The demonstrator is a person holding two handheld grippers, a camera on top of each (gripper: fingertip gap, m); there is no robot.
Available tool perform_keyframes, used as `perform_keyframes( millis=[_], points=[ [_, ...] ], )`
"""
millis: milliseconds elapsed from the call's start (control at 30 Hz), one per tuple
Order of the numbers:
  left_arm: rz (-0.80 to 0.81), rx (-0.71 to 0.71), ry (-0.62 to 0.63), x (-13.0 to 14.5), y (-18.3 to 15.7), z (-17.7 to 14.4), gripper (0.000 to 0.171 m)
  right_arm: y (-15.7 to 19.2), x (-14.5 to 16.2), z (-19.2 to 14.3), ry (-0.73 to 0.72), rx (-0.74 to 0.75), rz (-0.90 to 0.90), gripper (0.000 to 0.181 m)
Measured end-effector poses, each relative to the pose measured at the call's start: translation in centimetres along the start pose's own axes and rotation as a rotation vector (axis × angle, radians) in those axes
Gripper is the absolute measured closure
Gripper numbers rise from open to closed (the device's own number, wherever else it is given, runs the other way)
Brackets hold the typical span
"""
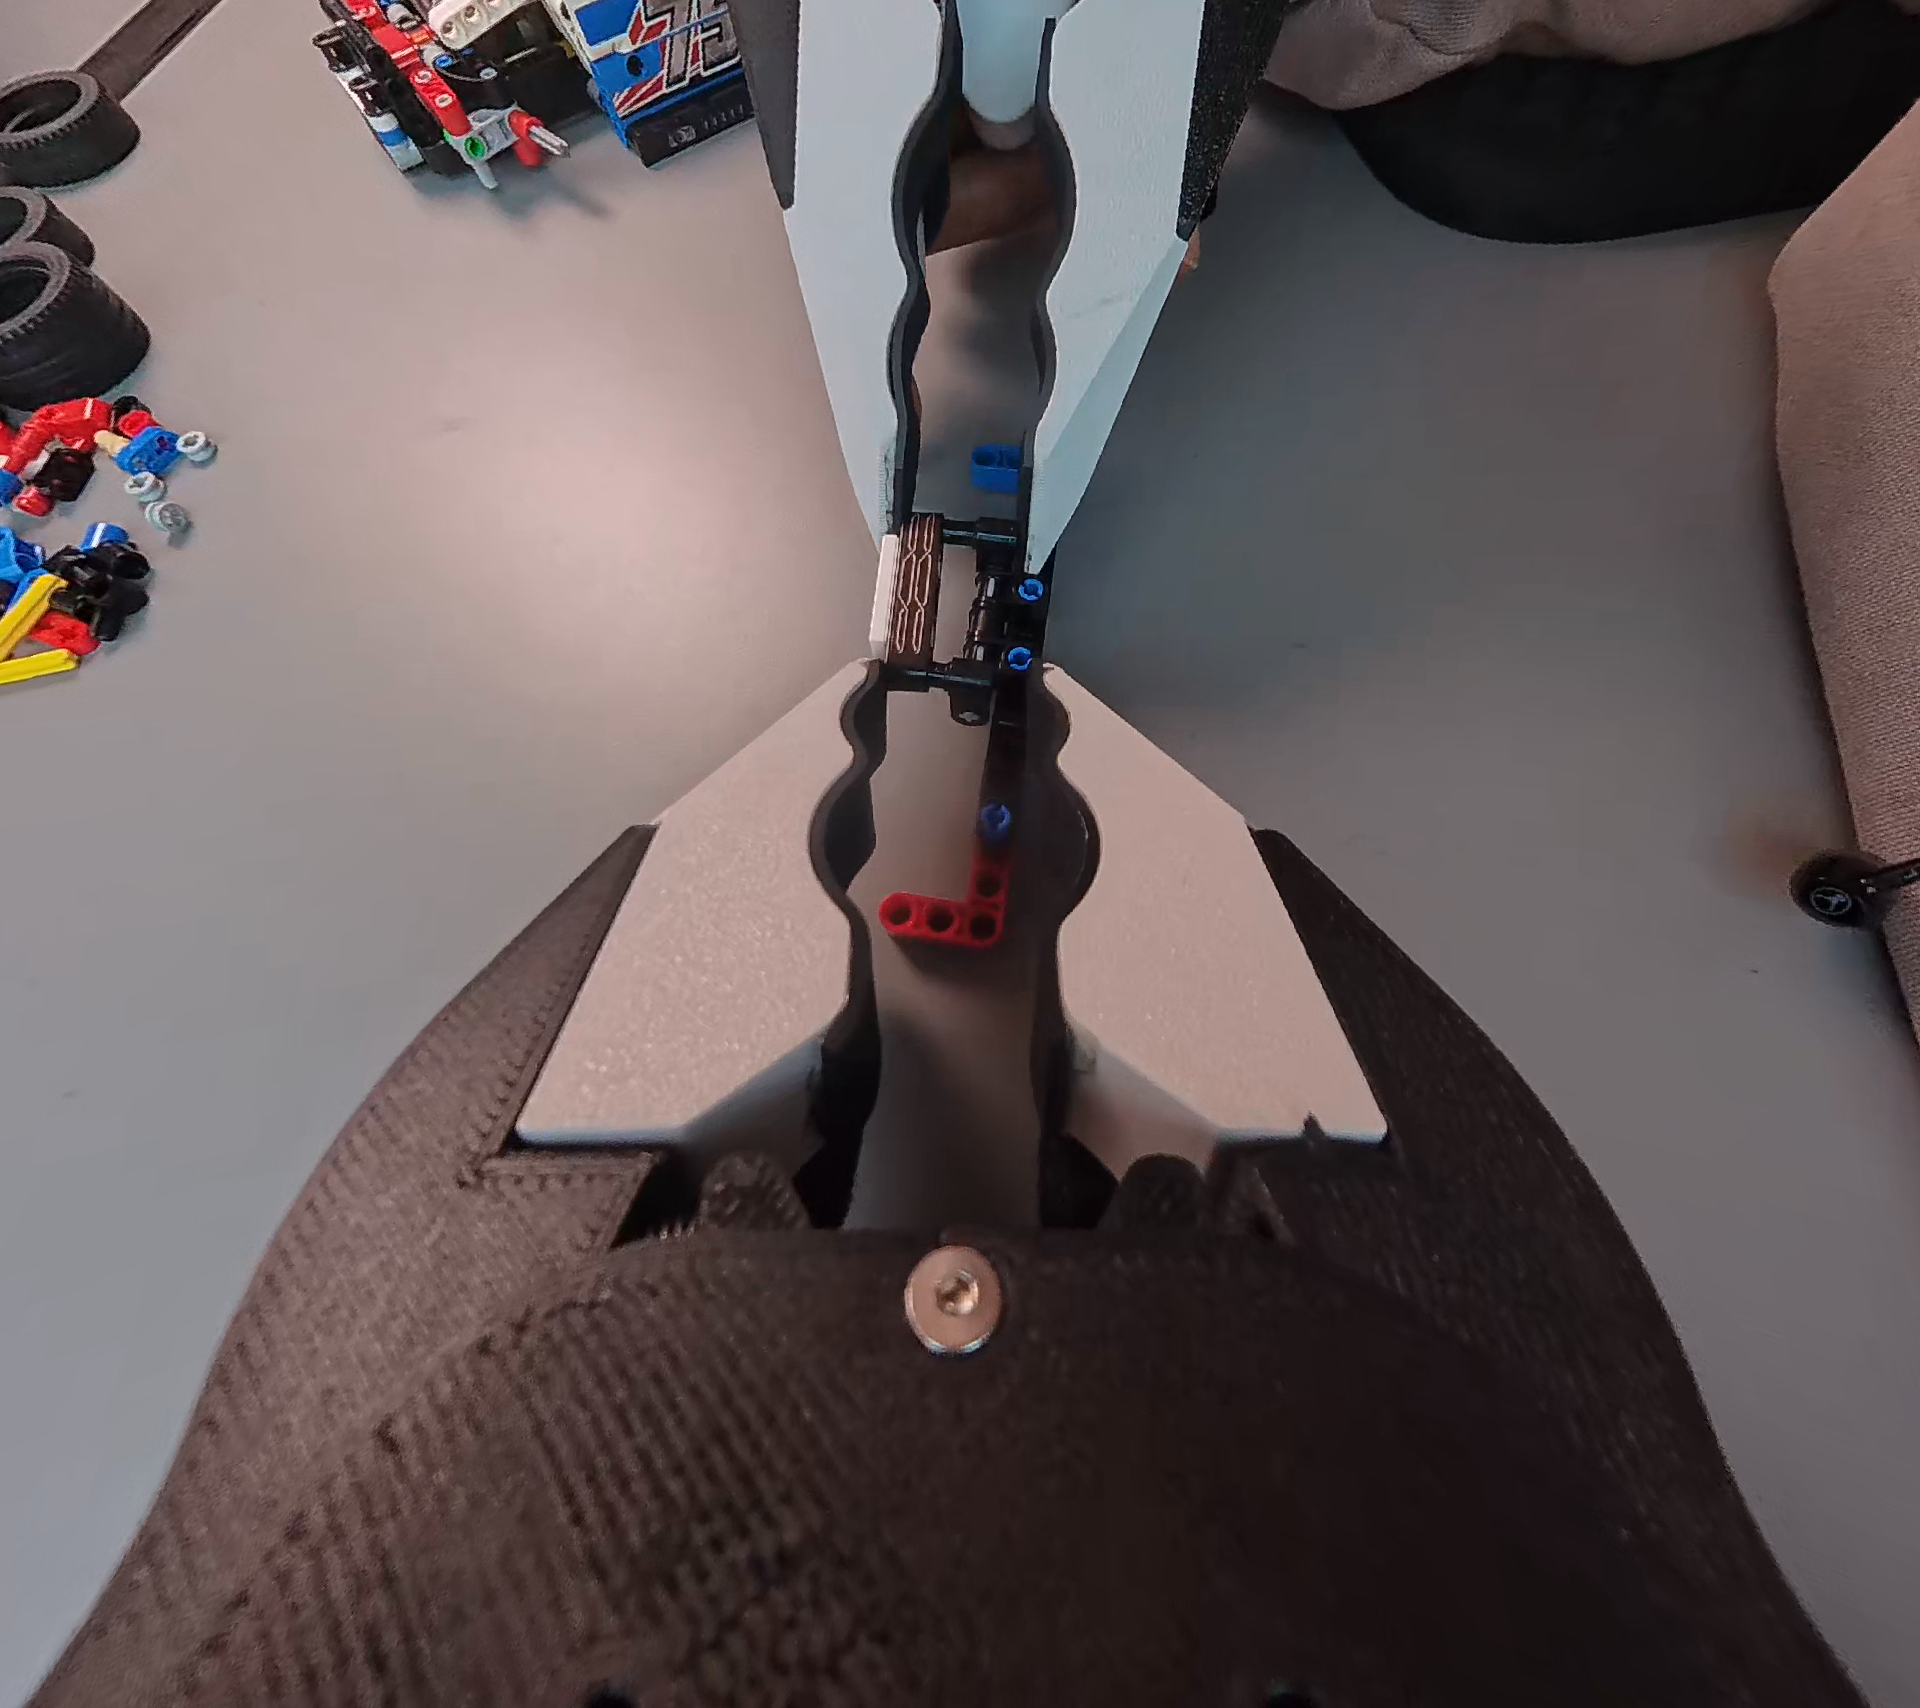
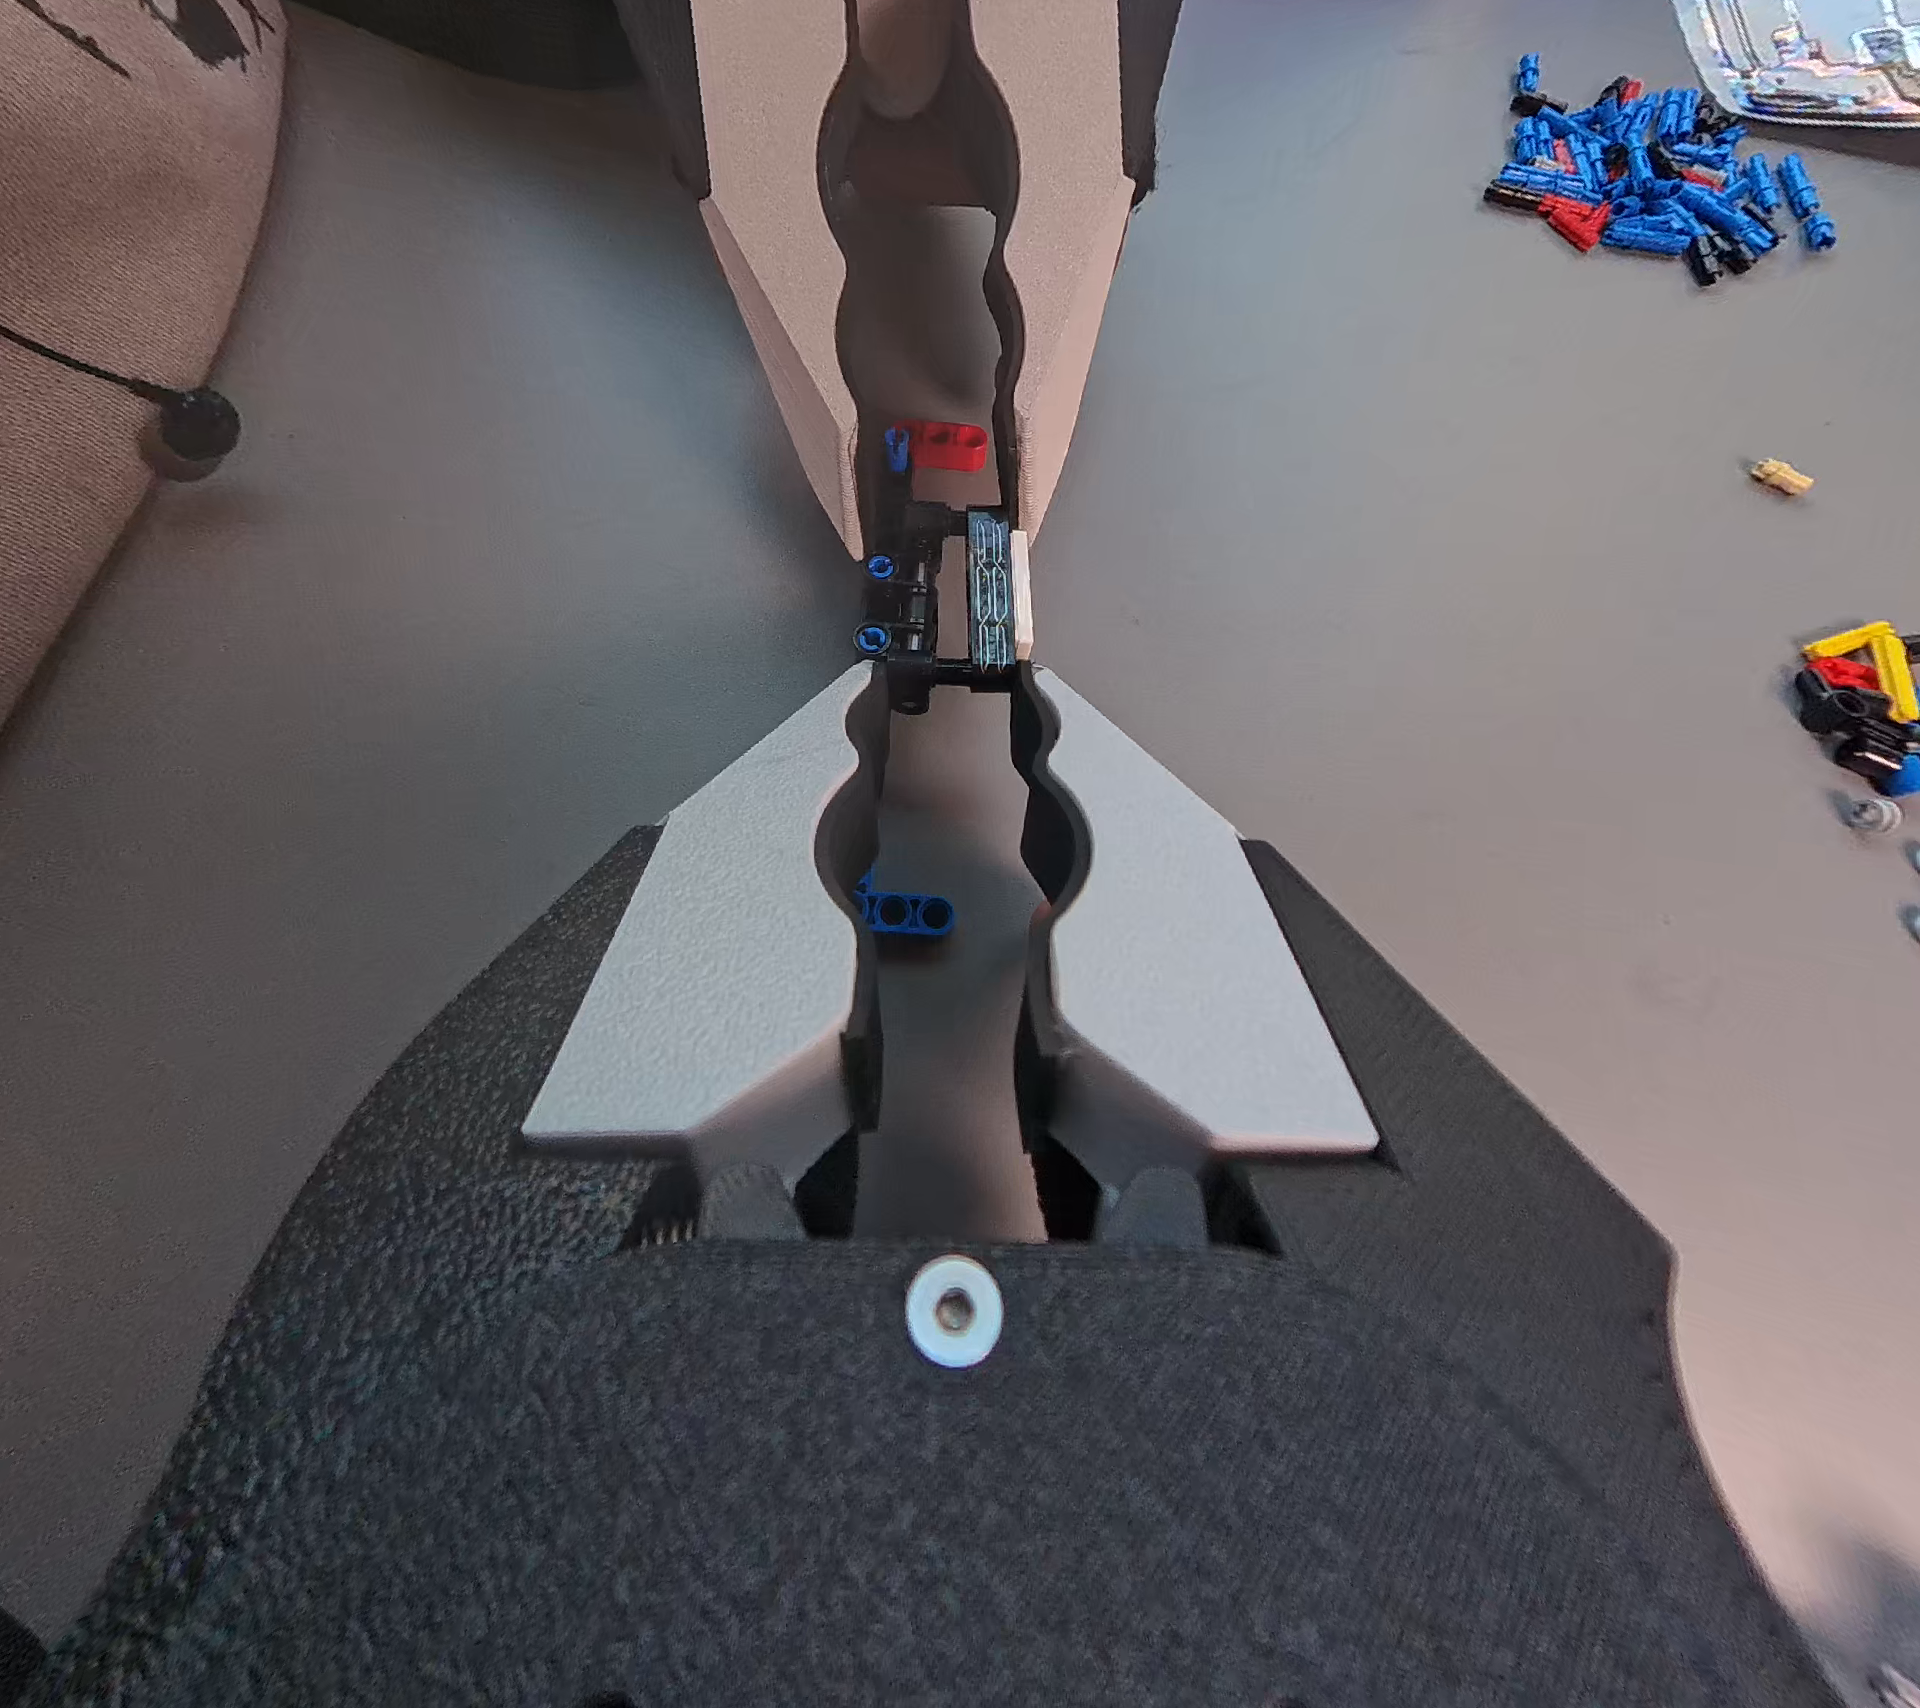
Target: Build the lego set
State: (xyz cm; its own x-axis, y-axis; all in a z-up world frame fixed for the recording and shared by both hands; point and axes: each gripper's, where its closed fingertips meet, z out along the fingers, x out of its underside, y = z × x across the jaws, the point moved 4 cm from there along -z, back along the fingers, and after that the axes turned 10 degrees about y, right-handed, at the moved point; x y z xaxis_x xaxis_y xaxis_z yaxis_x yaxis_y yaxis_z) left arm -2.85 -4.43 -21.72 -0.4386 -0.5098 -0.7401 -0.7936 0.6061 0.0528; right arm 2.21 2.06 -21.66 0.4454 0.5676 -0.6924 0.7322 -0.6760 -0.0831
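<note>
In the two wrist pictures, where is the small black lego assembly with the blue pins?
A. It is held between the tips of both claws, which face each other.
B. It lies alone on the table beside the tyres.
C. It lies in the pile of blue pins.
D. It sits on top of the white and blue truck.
A: the small black assembly spans the gap between the left claw and the right claw, tip to tip above the table.

Hobby workspace, grey table, loose lego parts
</note>
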Motion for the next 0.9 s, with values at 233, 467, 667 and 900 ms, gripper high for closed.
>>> perform_keyframes(
  millis=[233, 467, 667, 900],
  points=[
    [0.004, -0.005, 0.005, 0.06, -0.03, 0.04, 0.148, 0.09, -0.06, 0.03, 0.015, -0.006, -0.005, 0.167],
    [0.038, -0.004, 0.001, 0.26, 0.07, -0.28, 0.152, 0.07, -0.31, -0.36, -0.019, -0.010, 0.020, 0.155],
    [0.022, 0.051, 0.001, 0.11, 0.31, -0.14, 0.154, 0.04, -0.53, -0.34, -0.037, -0.013, 0.018, 0.167],
    [0.071, 0.026, 0.031, 0.16, 0.00, -0.25, 0.157, 0.26, -0.47, -0.25, -0.055, -0.033, 0.014, 0.168]
  ],
)
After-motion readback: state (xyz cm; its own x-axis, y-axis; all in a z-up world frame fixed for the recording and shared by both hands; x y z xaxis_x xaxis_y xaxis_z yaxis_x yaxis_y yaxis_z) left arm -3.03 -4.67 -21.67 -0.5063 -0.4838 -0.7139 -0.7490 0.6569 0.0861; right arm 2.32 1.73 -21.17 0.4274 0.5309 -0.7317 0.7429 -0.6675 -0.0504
